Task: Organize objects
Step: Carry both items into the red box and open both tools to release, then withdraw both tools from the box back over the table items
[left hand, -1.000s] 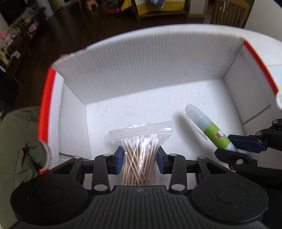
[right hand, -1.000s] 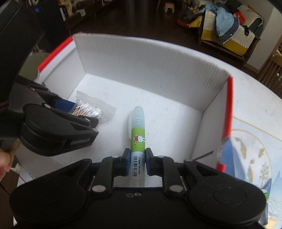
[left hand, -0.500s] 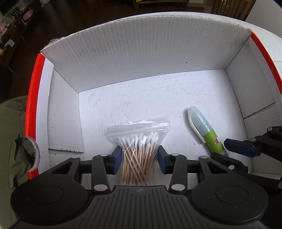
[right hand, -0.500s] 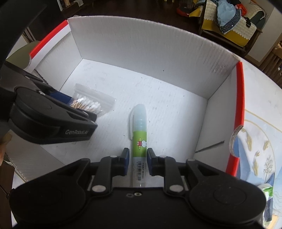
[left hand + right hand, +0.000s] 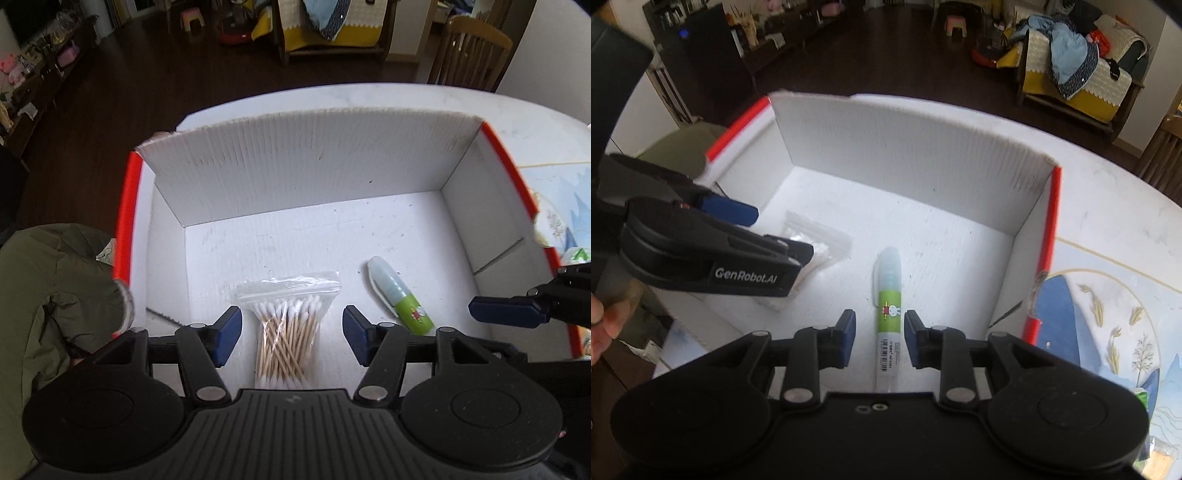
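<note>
1. The white cardboard box [image 5: 314, 173] stands open-topped on the pale counter [image 5: 1108, 192], with red edges on its left and right walls; the far half of its floor is bare.
2. One bag of cotton swabs [image 5: 286, 325] lies flat on the box floor towards the left.
3. The left hand-held gripper [image 5: 291, 332] hangs over that bag, its jaws opening, blue pads clear of the bag on both sides.
4. One glue stick [image 5: 888, 314], green-labelled, lies flat just right of the bag, apart from it.
5. The right hand-held gripper [image 5: 879, 341] straddles the stick, jaws opening, pads not touching it.
</note>
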A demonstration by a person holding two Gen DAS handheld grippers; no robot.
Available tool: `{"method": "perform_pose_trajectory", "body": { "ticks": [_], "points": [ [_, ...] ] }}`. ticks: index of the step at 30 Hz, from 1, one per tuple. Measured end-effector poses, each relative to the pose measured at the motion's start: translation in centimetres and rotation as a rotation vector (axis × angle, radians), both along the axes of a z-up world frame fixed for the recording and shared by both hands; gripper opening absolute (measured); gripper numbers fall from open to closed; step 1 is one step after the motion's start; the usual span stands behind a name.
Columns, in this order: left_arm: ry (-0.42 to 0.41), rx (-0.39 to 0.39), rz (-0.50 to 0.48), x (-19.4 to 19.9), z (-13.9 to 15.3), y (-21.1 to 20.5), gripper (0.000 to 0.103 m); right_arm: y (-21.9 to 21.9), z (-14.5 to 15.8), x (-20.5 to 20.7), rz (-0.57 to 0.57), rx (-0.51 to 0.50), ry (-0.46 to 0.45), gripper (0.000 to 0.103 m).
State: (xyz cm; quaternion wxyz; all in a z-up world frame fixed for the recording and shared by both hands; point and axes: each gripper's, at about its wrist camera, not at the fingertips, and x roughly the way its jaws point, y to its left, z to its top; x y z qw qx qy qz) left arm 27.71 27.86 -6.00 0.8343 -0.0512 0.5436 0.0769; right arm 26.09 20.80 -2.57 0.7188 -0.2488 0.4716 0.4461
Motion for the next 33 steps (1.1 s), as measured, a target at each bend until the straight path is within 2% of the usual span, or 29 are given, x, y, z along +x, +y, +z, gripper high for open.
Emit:
{"method": "perform_pose_trajectory", "body": {
  "ticks": [9, 20, 25, 27, 29, 33],
  "points": [
    [-0.082, 0.023, -0.012, -2.9, 3.7, -1.9, 0.059, -3.2, 4.3, -1.0, 0.019, 0.100, -0.043, 0.030],
    [-0.197, 0.005, 0.003, -7.1, 8.0, -5.9, 0.059, -9.5, 8.0, -1.8, 0.027, 0.231, -0.064, 0.031],
    [-0.241, 0.010, 0.015, -8.9, 9.4, -8.2, 0.059, -12.8, 9.2, -2.3, 0.041, 0.282, -0.058, 0.036],
    [-0.253, 0.021, 0.013, -9.7, 9.6, -9.2, 0.065, -14.0, 9.6, -2.5, 0.044, 0.298, -0.062, 0.037],
    [-0.268, 0.027, 0.018, -10.5, 9.9, -10.3, 0.067, -15.3, 10.0, -2.8, 0.041, 0.317, -0.069, 0.038],
    [-0.285, 0.020, 0.027, -11.8, 10.1, -12.3, 0.067, -17.8, 10.6, -3.0, 0.036, 0.355, -0.080, 0.047]
  ]
}}
